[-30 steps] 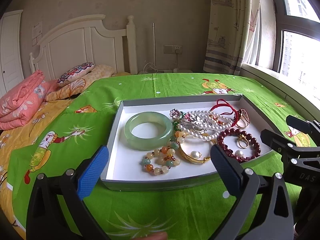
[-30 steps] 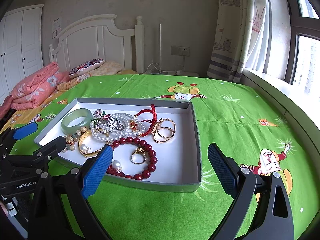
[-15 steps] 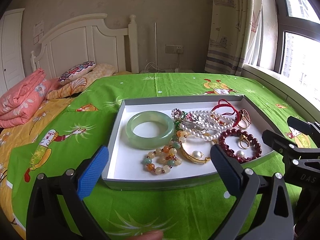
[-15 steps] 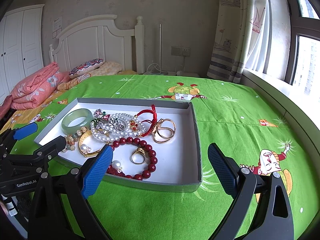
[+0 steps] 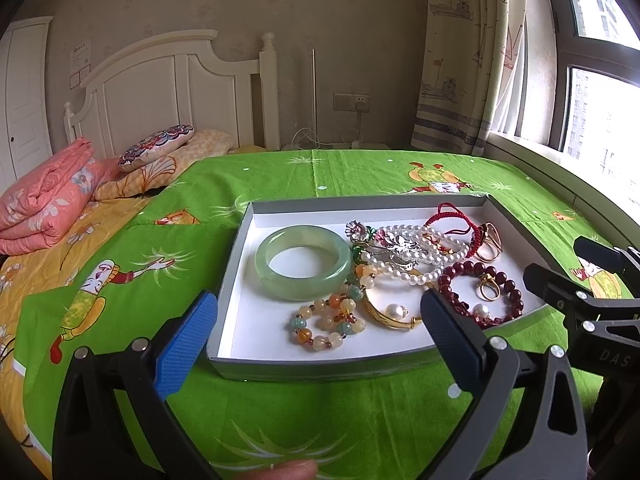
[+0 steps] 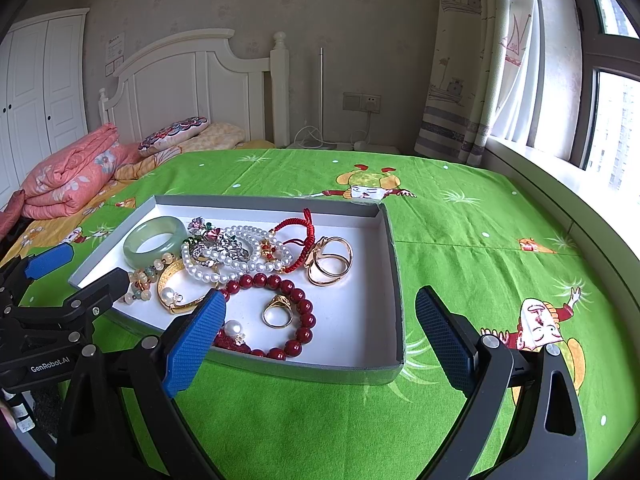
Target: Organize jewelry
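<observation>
My left hand-held gripper (image 5: 320, 328) hangs over the near edge of the tray (image 5: 304, 366), its blue-padded fingers spread wide with nothing between them. My right hand-held gripper (image 6: 320, 328) is just as wide open and empty, held over the tray's near right corner, and its black frame shows at the right edge of the left wrist view.

The shallow grey tray with a white floor lies on the green bedspread (image 6: 480, 208) of the bed. All the jewelry is inside it. At the left sits a pale green bangle (image 5: 303, 261), lying flat. Just in front of it is a bracelet of mixed orange and green beads (image 5: 328, 322), touching a gold bangle with a pearl (image 5: 390, 314). A pearl strand (image 6: 236, 256) is tangled in the middle with a silver brooch (image 6: 218, 246) and a red cord bracelet (image 6: 298, 230). Two gold rings (image 6: 330, 260) lie together beside the cord. Nearer to me, a dark red bead bracelet (image 6: 296, 300) encircles a single gold ring (image 6: 278, 312).

Beyond the tray, folded pink bedding (image 6: 68, 176) and pillows lie against the white headboard (image 6: 192, 84).
</observation>
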Available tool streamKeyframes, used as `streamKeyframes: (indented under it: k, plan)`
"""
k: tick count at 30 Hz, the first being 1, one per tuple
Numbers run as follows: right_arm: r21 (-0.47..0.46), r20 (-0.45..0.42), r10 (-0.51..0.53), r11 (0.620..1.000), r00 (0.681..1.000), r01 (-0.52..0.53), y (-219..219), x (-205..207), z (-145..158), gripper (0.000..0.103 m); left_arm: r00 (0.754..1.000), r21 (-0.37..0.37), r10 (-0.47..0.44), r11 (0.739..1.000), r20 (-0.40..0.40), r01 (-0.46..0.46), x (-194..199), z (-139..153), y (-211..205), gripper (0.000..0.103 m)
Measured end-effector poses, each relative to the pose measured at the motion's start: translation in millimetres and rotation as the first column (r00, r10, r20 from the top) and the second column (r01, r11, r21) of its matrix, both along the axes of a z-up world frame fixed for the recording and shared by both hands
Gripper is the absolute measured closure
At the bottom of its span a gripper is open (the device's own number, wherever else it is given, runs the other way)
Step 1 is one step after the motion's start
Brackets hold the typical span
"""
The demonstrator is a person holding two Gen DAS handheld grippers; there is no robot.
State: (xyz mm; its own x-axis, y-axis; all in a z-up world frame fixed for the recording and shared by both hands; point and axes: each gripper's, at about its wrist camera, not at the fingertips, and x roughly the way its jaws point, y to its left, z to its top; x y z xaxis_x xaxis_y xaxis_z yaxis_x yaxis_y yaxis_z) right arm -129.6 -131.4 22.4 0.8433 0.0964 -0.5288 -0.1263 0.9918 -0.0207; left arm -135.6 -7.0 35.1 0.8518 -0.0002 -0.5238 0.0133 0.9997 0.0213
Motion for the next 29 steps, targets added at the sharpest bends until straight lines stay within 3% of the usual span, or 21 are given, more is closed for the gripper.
streamKeyframes:
  k: [18,23,27,29]
  plan:
    - [0.007,-0.002,0.011,1.000,1.000,-0.011,0.6,-0.9,0.7,0.011,0.999,-0.005,0.009,1.000,-0.042,-0.010,5.2,0.7,6.9,0.002]
    - [0.012,0.002,0.011,1.000,1.000,-0.011,-1.0,-1.1,1.2,0.011,0.999,0.006,0.052,0.999,-0.014,-0.052,1.9,2.5,12.1,0.002]
    - [0.010,0.020,0.015,1.000,1.000,-0.015,-1.8,-7.4,3.8,0.011,0.993,-0.073,0.019,0.997,-0.113,-0.027,-0.1,-1.5,25.2,0.002]
    - [0.000,-0.020,0.038,0.999,0.999,-0.038,1.9,-13.6,4.8,0.011,0.981,-0.127,-0.003,0.992,-0.192,-0.022,-4.4,-6.1,33.5,0.002]
